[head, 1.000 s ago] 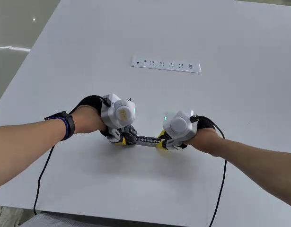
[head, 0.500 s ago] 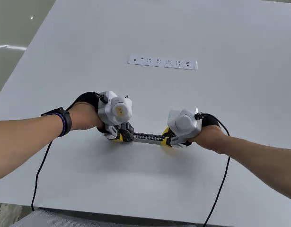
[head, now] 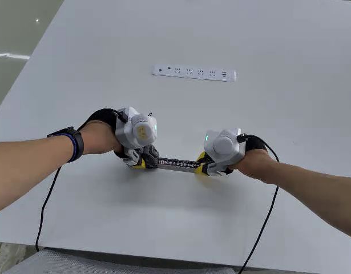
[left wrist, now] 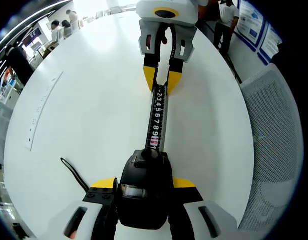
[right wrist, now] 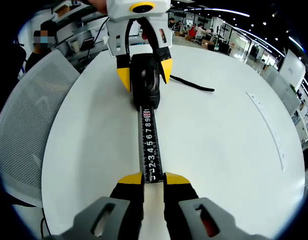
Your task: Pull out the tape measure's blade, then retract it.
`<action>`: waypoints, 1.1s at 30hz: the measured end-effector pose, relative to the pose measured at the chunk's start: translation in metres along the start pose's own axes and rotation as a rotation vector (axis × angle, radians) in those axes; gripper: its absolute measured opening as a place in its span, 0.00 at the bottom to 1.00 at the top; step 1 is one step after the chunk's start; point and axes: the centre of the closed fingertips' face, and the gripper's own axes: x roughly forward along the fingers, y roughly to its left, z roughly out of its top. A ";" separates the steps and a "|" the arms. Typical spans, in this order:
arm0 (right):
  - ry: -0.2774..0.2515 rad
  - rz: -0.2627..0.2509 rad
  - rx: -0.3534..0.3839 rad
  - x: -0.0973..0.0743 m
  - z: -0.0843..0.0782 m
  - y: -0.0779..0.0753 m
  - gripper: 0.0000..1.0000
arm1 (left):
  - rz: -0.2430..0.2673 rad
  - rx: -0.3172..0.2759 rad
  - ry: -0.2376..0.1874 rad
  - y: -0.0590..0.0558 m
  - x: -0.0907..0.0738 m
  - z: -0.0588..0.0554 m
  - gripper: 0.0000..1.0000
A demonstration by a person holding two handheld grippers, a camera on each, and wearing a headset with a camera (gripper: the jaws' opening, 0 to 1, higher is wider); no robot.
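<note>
With the left gripper (left wrist: 144,183) clamped on the tape measure (right wrist: 146,80) low over the table (head: 221,34) and the right gripper (right wrist: 154,178) pinching its blade (left wrist: 158,117) tip, a slipped pinch could let the blade whip back.

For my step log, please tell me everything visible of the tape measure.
The tape measure has a black, plastic-looking case, clamped between the yellow-tipped fingers of the left gripper. Its pale blade with black numbers is pulled out a short way, straight, low over the white table; the right gripper pinches its end. A thin black strap trails from the case.
</note>
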 end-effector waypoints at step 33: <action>0.020 -0.027 0.031 -0.027 -0.041 -0.004 0.13 | 0.009 -0.004 0.015 -0.005 -0.003 0.004 0.36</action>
